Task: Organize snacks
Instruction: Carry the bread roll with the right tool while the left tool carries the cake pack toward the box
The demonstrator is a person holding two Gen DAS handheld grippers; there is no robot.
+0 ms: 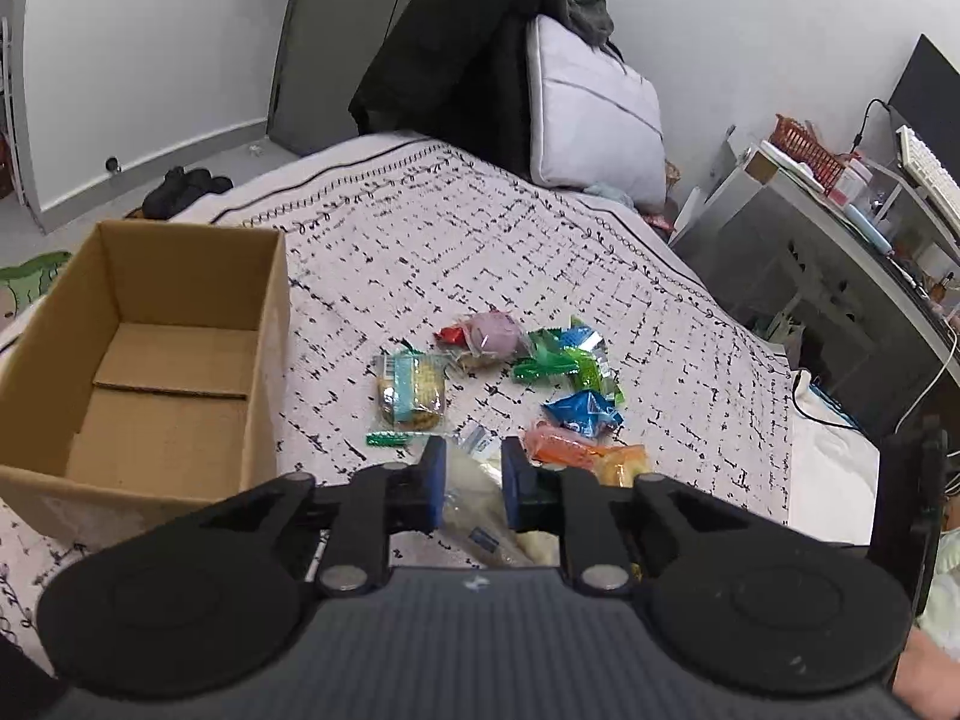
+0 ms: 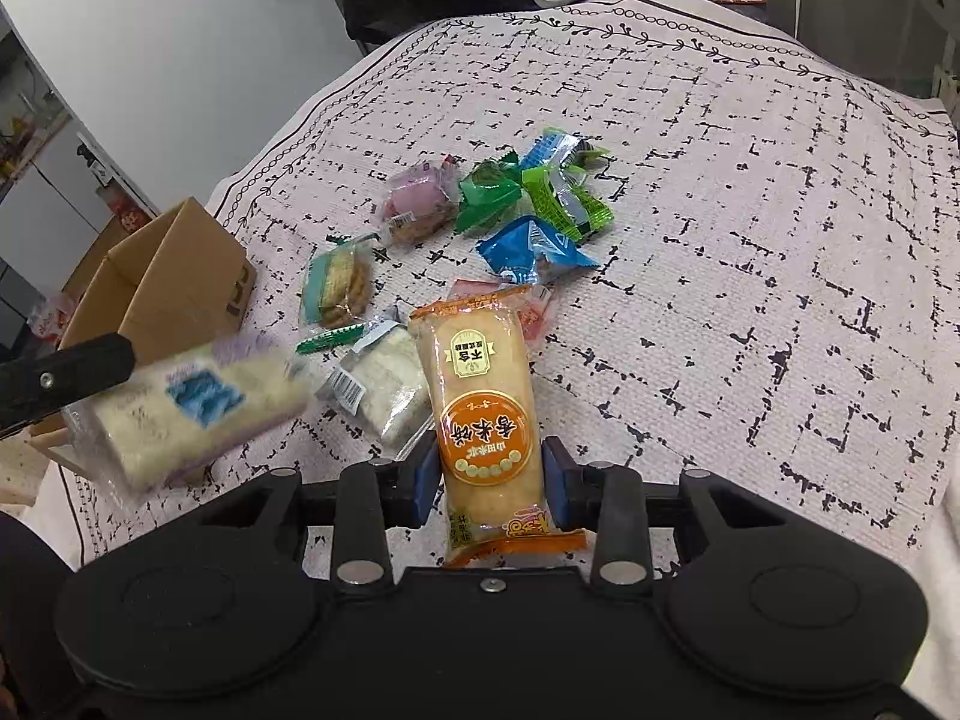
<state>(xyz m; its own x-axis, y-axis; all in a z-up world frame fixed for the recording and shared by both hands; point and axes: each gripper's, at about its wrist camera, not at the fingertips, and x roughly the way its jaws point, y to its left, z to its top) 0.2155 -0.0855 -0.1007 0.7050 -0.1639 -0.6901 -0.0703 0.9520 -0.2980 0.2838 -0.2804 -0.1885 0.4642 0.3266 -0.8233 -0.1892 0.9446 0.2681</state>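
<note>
My left gripper point(image 1: 474, 450) is shut on a clear packet of pale cake point(image 1: 480, 516). In the right wrist view that same packet point(image 2: 198, 402) shows blurred, above the bed and next to the open cardboard box point(image 2: 174, 282). My right gripper point(image 2: 491, 456) is shut on an orange rice-cracker packet point(image 2: 480, 372), held lengthwise. Loose snacks lie on the patterned bedspread point(image 1: 540, 240): a cookie packet point(image 1: 411, 390), a pink round cake point(image 1: 495, 333), green packets point(image 1: 558, 354) and a blue packet point(image 1: 585, 411). The box point(image 1: 264, 324) stands to the left with nothing inside.
A second white cake packet point(image 2: 384, 384) lies just beyond the right gripper. A white pillow point(image 1: 594, 120) and dark clothes point(image 1: 456, 60) sit at the head of the bed. A cluttered desk point(image 1: 840, 228) stands to the right, past the bed's edge.
</note>
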